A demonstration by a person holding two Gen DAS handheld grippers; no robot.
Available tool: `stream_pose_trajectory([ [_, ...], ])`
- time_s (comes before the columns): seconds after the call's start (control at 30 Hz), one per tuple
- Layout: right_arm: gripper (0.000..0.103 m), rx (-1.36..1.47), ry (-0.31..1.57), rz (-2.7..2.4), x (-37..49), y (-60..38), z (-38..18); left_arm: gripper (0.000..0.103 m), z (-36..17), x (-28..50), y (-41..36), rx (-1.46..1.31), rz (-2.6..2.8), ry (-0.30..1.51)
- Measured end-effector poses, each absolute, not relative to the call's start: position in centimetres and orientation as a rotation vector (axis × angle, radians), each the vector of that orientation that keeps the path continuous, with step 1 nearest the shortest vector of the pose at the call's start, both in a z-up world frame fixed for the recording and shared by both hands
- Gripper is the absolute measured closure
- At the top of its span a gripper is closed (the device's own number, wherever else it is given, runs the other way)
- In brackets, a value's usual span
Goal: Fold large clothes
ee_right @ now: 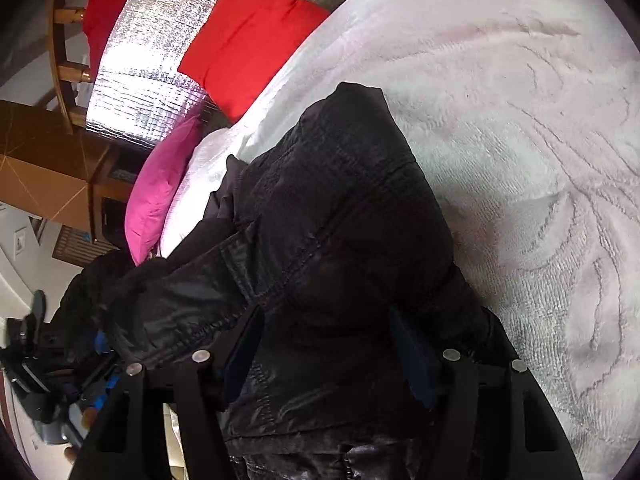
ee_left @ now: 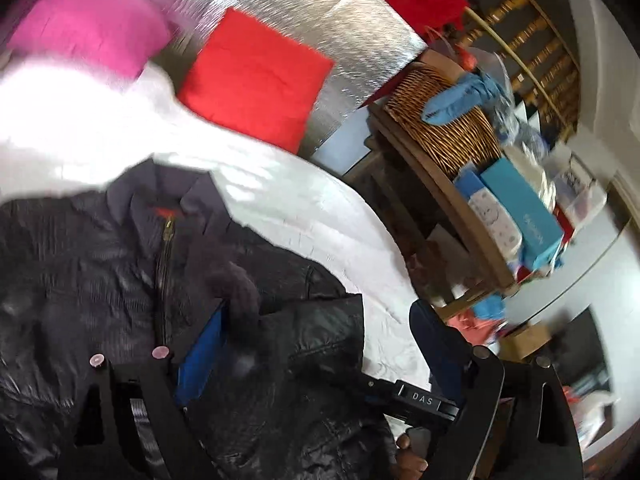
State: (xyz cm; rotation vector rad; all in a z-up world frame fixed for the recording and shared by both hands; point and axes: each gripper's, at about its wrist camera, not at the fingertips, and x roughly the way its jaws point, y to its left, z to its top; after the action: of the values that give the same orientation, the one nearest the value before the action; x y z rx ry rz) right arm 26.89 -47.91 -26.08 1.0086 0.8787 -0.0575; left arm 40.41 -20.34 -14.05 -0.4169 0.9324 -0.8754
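Observation:
A black puffer jacket (ee_left: 100, 264) lies front up, zip closed, on a white bedspread (ee_left: 304, 200). One sleeve with a dark knit cuff (ee_left: 240, 292) is folded across its chest. My left gripper (ee_left: 316, 312) stands wide open over that sleeve: the blue pad of one finger (ee_left: 200, 352) is beside the cuff, and the other finger is over the bed's edge. In the right wrist view the jacket (ee_right: 340, 200) is bunched up, and my right gripper (ee_right: 326, 320) is shut on a thick fold of it, both pads against the fabric.
A red pillow (ee_left: 256, 76) and a pink pillow (ee_left: 92, 28) lean on a silver foil headboard (ee_left: 320, 12). Beside the bed a wooden shelf (ee_left: 452, 208) carries a wicker basket (ee_left: 444, 128) and blue boxes (ee_left: 520, 208). Bare bedspread (ee_right: 520, 160) lies beyond the jacket.

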Motion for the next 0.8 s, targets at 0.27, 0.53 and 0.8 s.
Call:
stream_pose_trajectory([
  [0.27, 0.035, 0.976, 0.896, -0.029, 27.3, -48.0, -26.1, 0.013, -17.8, 45.8, -13.3, -0.555, -0.569, 0.957],
  [0.53, 0.034, 0.911, 0.900, -0.025, 28.2, -47.3, -25.9, 0.013, -21.2, 49.8, -17.0, -0.572, -0.607, 1.154],
  [0.8, 0.034, 0.855, 0.906, -0.034, 28.3, -46.7, -25.8, 0.035, -22.9, 51.2, -26.1, -0.115, -0.609, 1.390],
])
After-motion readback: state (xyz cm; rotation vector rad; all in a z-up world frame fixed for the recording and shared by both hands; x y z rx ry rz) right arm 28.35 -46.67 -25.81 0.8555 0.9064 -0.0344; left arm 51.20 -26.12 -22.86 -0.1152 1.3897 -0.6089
